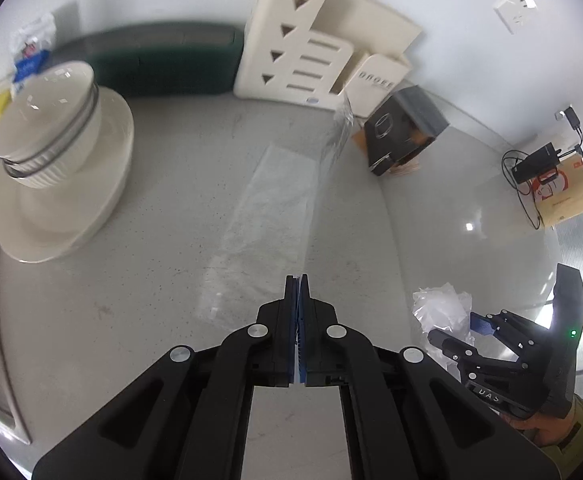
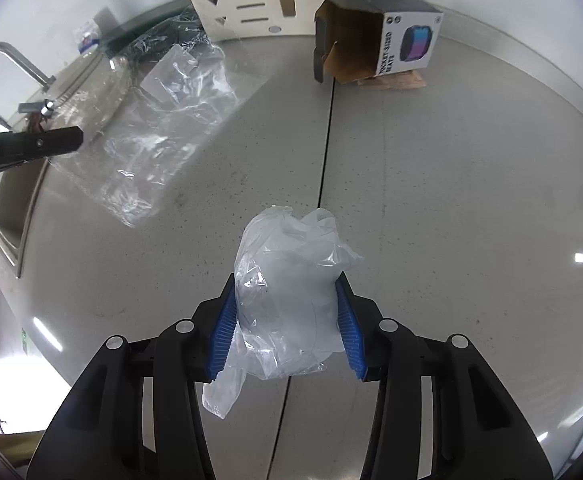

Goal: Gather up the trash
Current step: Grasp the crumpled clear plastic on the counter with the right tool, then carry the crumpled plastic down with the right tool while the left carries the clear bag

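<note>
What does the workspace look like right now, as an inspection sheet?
Surface: grey speckled counter with a seam; sink at its left.
Job's things: flat clear bag lifted at one edge; crumpled bag.
Clutter: stacked bowls on a plate; open box; cream rack.
Grippers: left claw shut on the flat clear bag; right claw, pads against the crumpled bag.
Cables: black adapter with cords by the wall.
Surroundings: white wall, socket, tap.
</note>
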Demonstrator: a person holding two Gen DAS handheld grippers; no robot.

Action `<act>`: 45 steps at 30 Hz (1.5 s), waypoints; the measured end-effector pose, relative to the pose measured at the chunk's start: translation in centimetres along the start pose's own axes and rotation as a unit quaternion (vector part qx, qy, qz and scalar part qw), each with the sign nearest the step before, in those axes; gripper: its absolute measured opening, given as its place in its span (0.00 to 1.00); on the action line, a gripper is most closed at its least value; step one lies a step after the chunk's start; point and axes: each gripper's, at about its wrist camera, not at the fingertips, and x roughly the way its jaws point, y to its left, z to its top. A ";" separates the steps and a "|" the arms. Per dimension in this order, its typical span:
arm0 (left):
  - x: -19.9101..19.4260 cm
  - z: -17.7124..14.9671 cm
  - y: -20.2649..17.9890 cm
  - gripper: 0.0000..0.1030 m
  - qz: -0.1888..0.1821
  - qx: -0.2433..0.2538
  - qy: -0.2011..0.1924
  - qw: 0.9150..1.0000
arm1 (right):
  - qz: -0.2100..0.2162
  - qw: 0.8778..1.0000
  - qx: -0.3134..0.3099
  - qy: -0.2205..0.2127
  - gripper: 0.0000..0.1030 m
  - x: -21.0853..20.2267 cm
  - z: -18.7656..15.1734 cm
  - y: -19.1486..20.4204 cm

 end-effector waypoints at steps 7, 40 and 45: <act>-5.3 -2.6 -3.2 0.00 0.026 -0.001 -0.051 0.998 | 0.013 0.999 -0.017 -0.030 0.44 -4.0 -2.3 -1.3; -20.4 -22.3 -9.6 0.00 0.043 0.023 -0.125 0.991 | -0.012 0.991 -0.057 -0.119 0.44 -16.9 -17.4 4.9; -20.9 -26.5 -9.3 0.00 0.020 0.028 -0.114 0.993 | -0.026 0.992 -0.047 -0.115 0.44 -18.5 -21.1 6.5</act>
